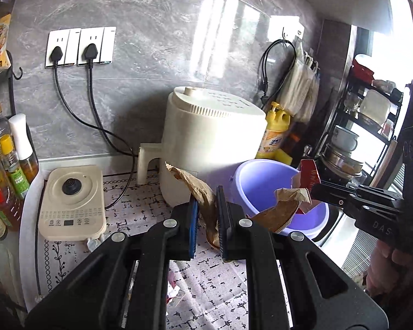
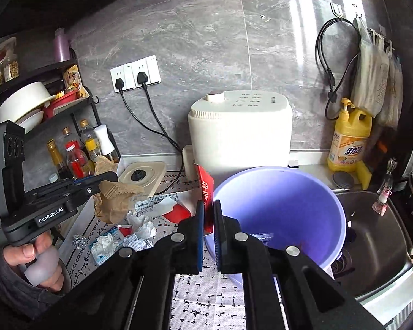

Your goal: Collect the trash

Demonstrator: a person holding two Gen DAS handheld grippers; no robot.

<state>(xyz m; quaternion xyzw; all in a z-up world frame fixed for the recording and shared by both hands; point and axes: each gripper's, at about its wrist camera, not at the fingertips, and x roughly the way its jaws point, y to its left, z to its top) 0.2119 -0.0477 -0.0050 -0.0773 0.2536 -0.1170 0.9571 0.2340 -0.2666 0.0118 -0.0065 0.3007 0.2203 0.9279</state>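
Your left hand-held gripper (image 1: 208, 206) is clamped on a crumpled brown paper bag (image 1: 198, 187), which hangs between its blue-padded fingers above the counter (image 1: 140, 209). Your right hand-held gripper (image 2: 208, 220) is clamped on a red and white paper carton (image 2: 205, 192), pinched upright between its pads. In the left wrist view, that carton (image 1: 308, 176) and a torn end of brown paper sit at the right gripper's tip over the near rim of the purple bucket (image 1: 264, 176).

The purple bucket (image 2: 283, 200) stands at the edge of the steel sink (image 2: 377, 225), just in front of a cream air fryer (image 2: 239, 132). A small scrap lies inside the bucket near its front wall.

More trash lies on the patterned counter mat (image 2: 201, 297), left of the bucket: crumpled white tissues (image 2: 140, 224), a printed paper slip (image 2: 151, 206) and a blue and white packet (image 2: 107, 243).

A cream kettle base (image 1: 71, 200) sits on the mat to the left of the air fryer. A yellow dish soap bottle (image 2: 349, 137) stands against the grey wall by the sink, with a yellow sponge (image 2: 364, 174) beside it. Oil and sauce bottles (image 2: 77, 151) crowd the far left by a black shelf rack.
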